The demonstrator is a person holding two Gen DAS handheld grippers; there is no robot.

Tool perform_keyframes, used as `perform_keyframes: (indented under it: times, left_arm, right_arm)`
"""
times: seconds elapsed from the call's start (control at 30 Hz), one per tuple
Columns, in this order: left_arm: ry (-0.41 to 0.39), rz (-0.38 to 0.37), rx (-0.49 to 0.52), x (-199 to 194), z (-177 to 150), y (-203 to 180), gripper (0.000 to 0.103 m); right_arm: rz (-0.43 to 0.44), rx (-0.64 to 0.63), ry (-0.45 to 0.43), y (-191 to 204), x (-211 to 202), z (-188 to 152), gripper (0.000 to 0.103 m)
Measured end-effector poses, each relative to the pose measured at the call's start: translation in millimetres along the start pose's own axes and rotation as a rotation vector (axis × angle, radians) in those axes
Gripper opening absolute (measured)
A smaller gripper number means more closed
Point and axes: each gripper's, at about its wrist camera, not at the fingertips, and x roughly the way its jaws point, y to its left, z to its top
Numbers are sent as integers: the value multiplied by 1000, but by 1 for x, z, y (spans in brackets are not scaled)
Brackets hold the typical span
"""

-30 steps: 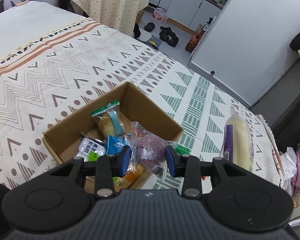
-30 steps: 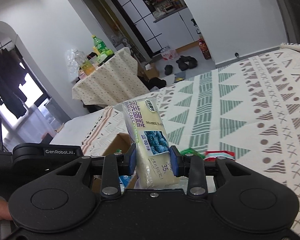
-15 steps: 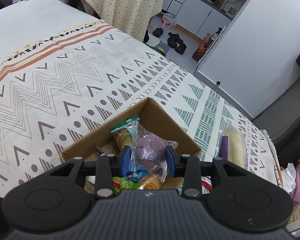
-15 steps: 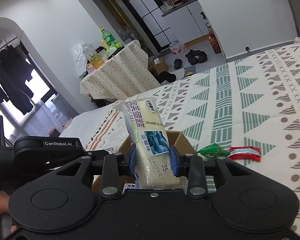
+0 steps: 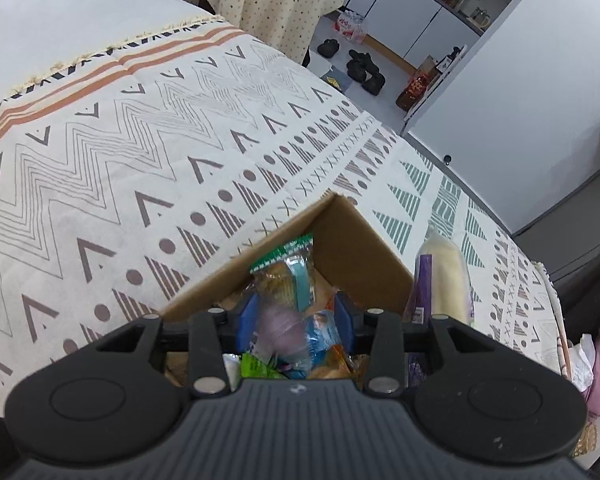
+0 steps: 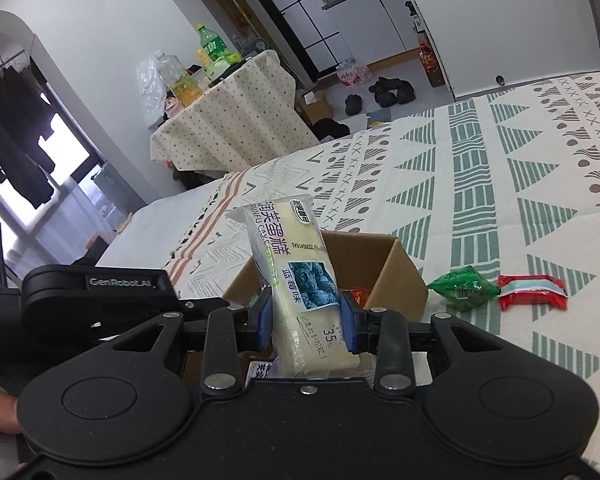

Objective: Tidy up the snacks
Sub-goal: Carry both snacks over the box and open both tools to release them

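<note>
A brown cardboard box (image 5: pixel 352 240) sits on the patterned bedspread and holds several wrapped snacks. My left gripper (image 5: pixel 296 316) is open right above the box, with a clear-wrapped purple snack (image 5: pixel 280 328) blurred between its blue pads, apart from them. My right gripper (image 6: pixel 306 320) is shut on a long cream cake bar with a blueberry label (image 6: pixel 300 284), held upright over the near edge of the box (image 6: pixel 400 276). The bar also shows in the left wrist view (image 5: pixel 444 276). A green packet (image 6: pixel 462 288) and a red packet (image 6: pixel 532 291) lie on the bedspread to the right of the box.
The bedspread (image 5: pixel 100 168) covers a wide bed. Beyond it stand a table with a dotted cloth (image 6: pixel 236 120) carrying bottles, shoes on the floor (image 5: pixel 364 72) and white cabinets. The left gripper's body (image 6: pixel 100 296) is close on the left of the right gripper.
My left gripper has opened and the purple snack has dropped from its pads toward the box. My right gripper has brought the cake bar closer over the box.
</note>
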Motion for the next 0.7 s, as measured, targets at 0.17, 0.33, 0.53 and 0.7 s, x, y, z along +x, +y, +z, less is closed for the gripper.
perform_keyframes:
  times: [0.17, 0.33, 0.53, 0.7]
  left_arm:
    - [8, 16, 8, -2, 3, 1, 54]
    - [0, 41, 7, -7, 1, 4, 70]
    - [-13, 58, 39, -20, -4, -7, 79]
    - [-38, 51, 85, -32, -11, -24, 85]
  right_arm:
    - [6, -13, -11, 6, 6, 5, 42]
    - [-37, -20, -24, 2, -8, 5, 59]
    - [-80, 18, -46, -8, -34, 11, 79]
    - [-89, 17, -65, -14, -56, 15, 85]
